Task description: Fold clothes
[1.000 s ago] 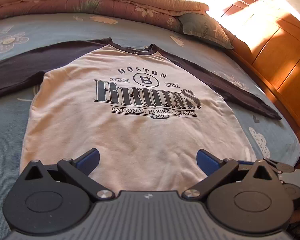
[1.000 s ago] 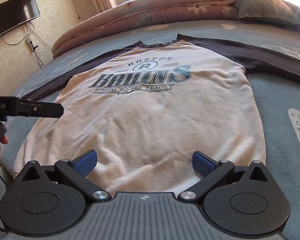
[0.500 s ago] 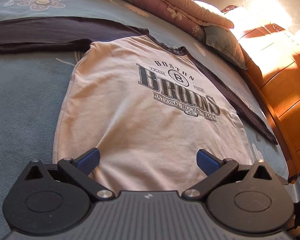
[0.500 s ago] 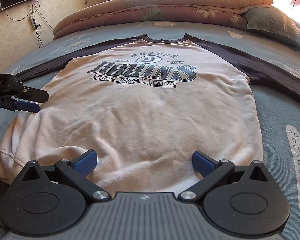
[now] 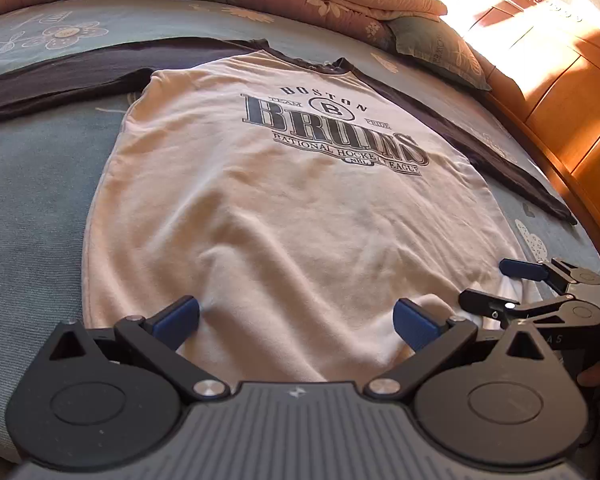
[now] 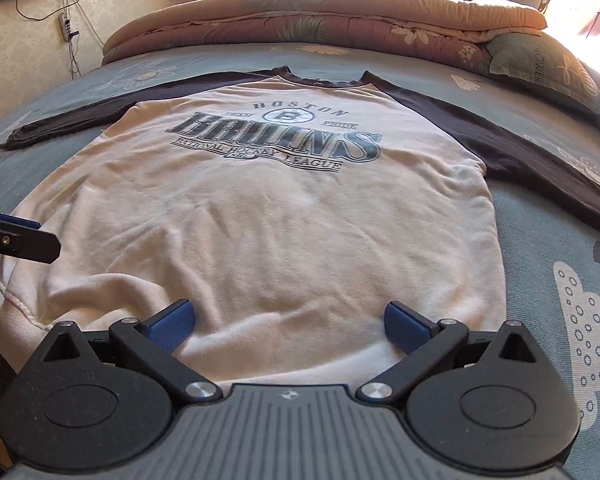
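Lying flat and face up on a blue flowered bedspread (image 6: 548, 216), a cream sweatshirt (image 6: 268, 216) with dark sleeves, collar pointing to 12 o'clock and hem at 6 o'clock, nearest both tools. Running along the 12-to-6 line, the long axis of the body; stretching out toward 9 and 3 o'clock, the two dark sleeves (image 6: 540, 168).

Hovering just over the hem, the right gripper (image 6: 287, 320), blue pads spread wide apart and holding nothing. Hovering likewise over the hem in its own view, the left gripper (image 5: 296, 318), pads also wide apart and empty. Showing at 3 o'clock low in the left view, the right gripper's open fingers near the hem's corner; poking in at 9 o'clock in the right view, the tip of the left one beside a slightly rumpled hem corner (image 6: 8, 280).

Judging from this, reaching for the hem, each tool nearest its own side, with fabric directly ahead and below the pads.

Bordering the room for moving: a rolled quilt (image 6: 324, 12) and a green pillow (image 6: 548, 68) at 12 to 2 o'clock, well beyond the collar; a wooden bed frame (image 5: 572, 100) close along the right sleeve at 3 o'clock in the left view. Leaving open bedspread on both flanks for laying sleeves inward, and clear space between hem and collar for a lengthwise fold.
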Action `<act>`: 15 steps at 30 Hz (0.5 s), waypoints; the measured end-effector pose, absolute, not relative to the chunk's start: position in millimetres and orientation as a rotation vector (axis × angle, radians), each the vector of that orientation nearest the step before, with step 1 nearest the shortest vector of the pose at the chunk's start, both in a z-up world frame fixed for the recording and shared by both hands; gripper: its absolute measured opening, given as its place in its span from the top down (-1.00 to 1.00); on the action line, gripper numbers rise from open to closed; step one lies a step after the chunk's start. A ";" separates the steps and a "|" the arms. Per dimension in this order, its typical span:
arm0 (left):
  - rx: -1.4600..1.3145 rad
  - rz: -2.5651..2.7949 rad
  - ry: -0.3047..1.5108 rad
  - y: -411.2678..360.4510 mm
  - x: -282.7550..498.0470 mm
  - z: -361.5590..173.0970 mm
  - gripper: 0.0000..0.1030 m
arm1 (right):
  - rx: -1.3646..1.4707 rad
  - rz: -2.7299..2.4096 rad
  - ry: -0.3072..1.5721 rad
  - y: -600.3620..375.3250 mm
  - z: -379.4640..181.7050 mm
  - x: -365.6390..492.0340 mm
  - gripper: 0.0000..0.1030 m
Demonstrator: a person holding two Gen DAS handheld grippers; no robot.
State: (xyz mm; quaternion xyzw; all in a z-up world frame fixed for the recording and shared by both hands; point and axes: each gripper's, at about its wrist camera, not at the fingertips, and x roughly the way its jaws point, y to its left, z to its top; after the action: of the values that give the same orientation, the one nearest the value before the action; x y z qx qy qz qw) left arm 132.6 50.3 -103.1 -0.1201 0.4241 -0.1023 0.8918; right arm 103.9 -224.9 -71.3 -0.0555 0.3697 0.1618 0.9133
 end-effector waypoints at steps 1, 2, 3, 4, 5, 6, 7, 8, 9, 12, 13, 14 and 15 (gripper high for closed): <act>-0.243 -0.211 0.882 50.4 132.4 -102.8 -0.99 | -0.105 0.290 0.759 -233.5 -71.3 103.3 -1.00; -0.246 -0.204 0.885 50.4 132.3 -102.3 -0.99 | -0.095 0.246 0.756 -242.1 -71.2 102.7 -1.00; -0.249 -0.197 0.888 50.4 132.2 -101.8 -0.99 | -0.068 0.244 0.746 -251.2 -70.4 100.9 -1.00; -0.252 -0.190 0.891 50.5 132.0 -101.3 -0.99 | -0.034 0.249 0.739 -257.6 -69.3 98.5 -1.00; -0.255 -0.183 0.893 50.5 131.9 -100.8 -0.99 | 0.000 0.254 0.732 -263.9 -68.2 96.1 -1.00; -0.257 -0.192 0.897 47.6 130.8 -98.8 -0.99 | 0.010 0.237 0.735 -266.6 -69.1 94.8 -1.00; -0.259 -0.202 0.900 44.6 129.7 -96.8 -0.99 | 0.002 0.226 0.739 -267.8 -71.4 94.5 -1.00; -0.255 -0.237 0.888 40.0 126.8 -94.3 -0.99 | -0.010 0.222 0.737 -266.7 -71.8 94.2 -1.00; -0.252 -0.273 0.876 35.4 123.8 -91.9 -0.99 | -0.023 0.217 0.734 -265.7 -72.1 94.0 -1.00; -0.208 -0.297 0.902 24.6 118.2 -93.7 -0.99 | 0.001 0.202 0.730 -265.3 -70.6 98.2 -1.00; -0.194 -0.289 0.925 22.6 117.5 -97.2 -0.99 | 0.015 0.197 0.730 -265.9 -70.2 100.1 -1.00; -0.188 -0.286 0.923 23.8 113.9 -99.2 -0.98 | 0.029 0.192 0.730 -266.6 -69.7 102.1 -1.00; -0.183 -0.283 0.921 25.0 110.3 -101.3 -0.99 | 0.042 0.187 0.730 -267.3 -69.3 104.1 -1.00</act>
State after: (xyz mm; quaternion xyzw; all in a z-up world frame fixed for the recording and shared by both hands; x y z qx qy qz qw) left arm 110.3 25.0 -101.3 -0.0878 0.4423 -0.1359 0.8822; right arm 104.1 -267.3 -69.3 0.0207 0.3563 0.0915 0.9296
